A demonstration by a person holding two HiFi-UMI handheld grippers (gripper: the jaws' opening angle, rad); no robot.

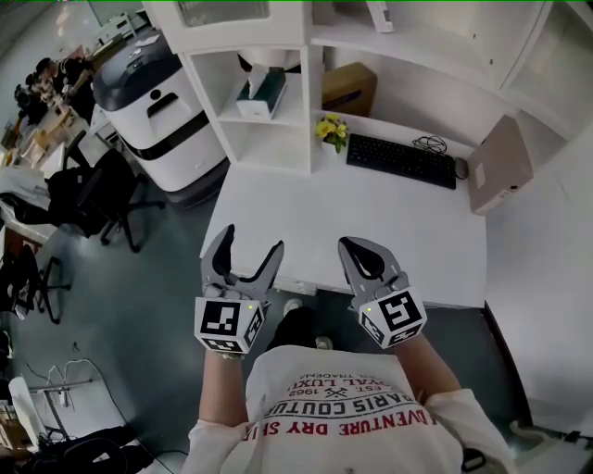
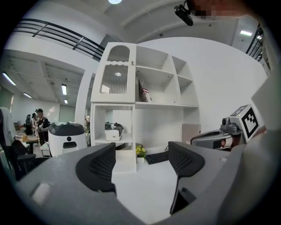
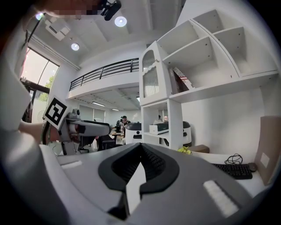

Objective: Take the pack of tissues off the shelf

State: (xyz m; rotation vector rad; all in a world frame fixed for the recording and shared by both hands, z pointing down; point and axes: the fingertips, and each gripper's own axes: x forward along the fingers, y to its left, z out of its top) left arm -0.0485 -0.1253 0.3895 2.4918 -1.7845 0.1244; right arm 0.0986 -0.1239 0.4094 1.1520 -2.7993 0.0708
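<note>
I hold left tool (image 1: 250, 243) jaws apart, empty | right tool (image 1: 359, 244) jaws together, empty | pack of tissues (image 1: 262, 93) on shelf (image 1: 278, 118), upper centre of head view, well apart from both

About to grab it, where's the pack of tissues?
Head view, upper middle: the pack of tissues sits in the open shelf cubby, just left of the yellow flowers.

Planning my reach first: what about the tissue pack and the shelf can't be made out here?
Tissue pack: print too small in every view.
Cabinet door: ribbed glass blurs what's behind, left gripper view.
White item on top shelf: cut off by head view's upper edge.
</note>
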